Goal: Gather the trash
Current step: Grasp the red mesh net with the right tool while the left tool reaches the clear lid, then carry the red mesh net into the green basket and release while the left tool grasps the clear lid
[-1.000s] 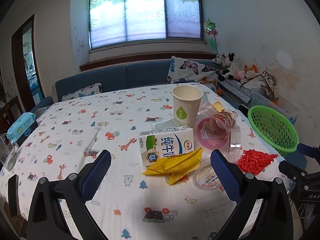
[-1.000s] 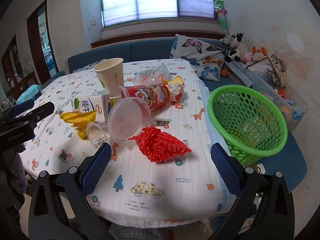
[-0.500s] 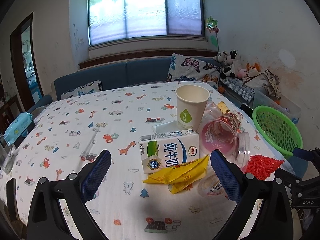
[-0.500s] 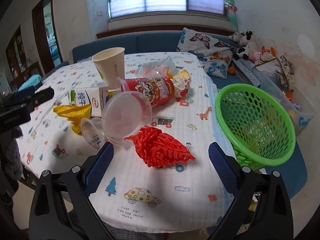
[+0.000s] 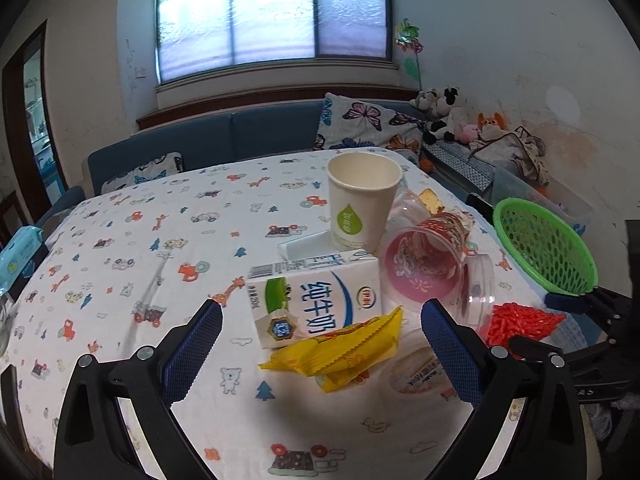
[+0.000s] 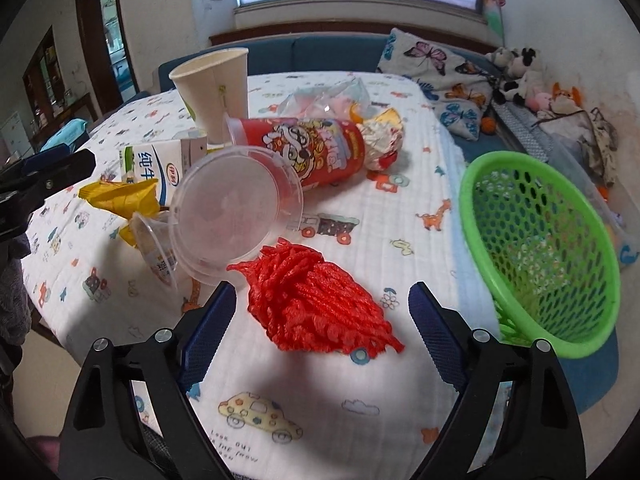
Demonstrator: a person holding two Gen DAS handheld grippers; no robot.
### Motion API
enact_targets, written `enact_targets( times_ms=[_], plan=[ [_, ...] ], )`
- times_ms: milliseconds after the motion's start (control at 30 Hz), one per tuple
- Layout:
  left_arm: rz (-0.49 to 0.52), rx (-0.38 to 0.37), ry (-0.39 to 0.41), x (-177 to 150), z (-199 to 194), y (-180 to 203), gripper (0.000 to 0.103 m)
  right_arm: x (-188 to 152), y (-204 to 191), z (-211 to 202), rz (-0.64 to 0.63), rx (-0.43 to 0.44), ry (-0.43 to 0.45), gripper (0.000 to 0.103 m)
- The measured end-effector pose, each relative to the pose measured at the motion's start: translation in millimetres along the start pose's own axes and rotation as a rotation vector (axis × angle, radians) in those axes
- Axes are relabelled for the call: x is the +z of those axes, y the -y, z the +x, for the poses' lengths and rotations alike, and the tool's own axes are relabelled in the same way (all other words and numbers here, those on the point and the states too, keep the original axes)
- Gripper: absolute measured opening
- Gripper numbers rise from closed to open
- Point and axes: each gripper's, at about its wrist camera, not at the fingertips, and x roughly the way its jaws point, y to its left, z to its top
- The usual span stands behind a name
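Trash lies on a table with a printed cloth (image 5: pixel 132 240). My left gripper (image 5: pixel 320 344) is open, its pads either side of a yellow wrapper (image 5: pixel 340 350) and a white milk carton (image 5: pixel 316 300). Behind stand a paper cup (image 5: pixel 362 200) and a tipped red snack tub (image 5: pixel 424 264). My right gripper (image 6: pixel 322 312) is open around a red net bundle (image 6: pixel 316 300). A clear lid (image 6: pixel 236 208), the red tub (image 6: pixel 304 148), the paper cup (image 6: pixel 214 88) and a small clear cup (image 6: pixel 154 248) lie beyond it. A green basket (image 6: pixel 536 248) stands at the right table edge.
A blue sofa (image 5: pixel 240 136) with a butterfly cushion (image 5: pixel 360 124) and soft toys (image 5: pixel 440 112) runs behind the table. A clear plastic bag (image 6: pixel 328 96) lies behind the red tub. A blue wipes pack (image 5: pixel 20 252) sits at the left edge.
Both grippers moved forward and lower toward the trash. The left now frames the wrapper and carton more closely; the right closed in on the red net bundle. Both stayed open.
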Motion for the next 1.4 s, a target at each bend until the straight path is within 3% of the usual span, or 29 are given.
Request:
enact_targets(
  times_ms=[500,600,933,1233,1400],
  plan=[
    [0.1,-0.205,-0.017,11.1,14.1,49.0,0.095,-5.6,2.3,2.0,0.004,0.063,0.001,0.056],
    [0.129,-0.237,-0.043,12.7,23.2,62.6,0.081,-7.3,2.5,-2.2,0.004,0.062,0.013,0.051],
    [0.188,-0.305,-0.106,10.7,44.5,88.5,0.054,-4.6,20.8,-28.6,0.054,0.04,0.076,0.05],
    [0.173,-0.341,-0.144,8.1,55.8,92.7,0.019,1.7,81.5,-50.5,0.17,-0.073,0.129,0.05],
    [0.178,-0.365,-0.139,9.6,47.6,95.9,0.018,1.9,121.2,-51.9,0.225,-0.161,0.137,0.05]
  ],
)
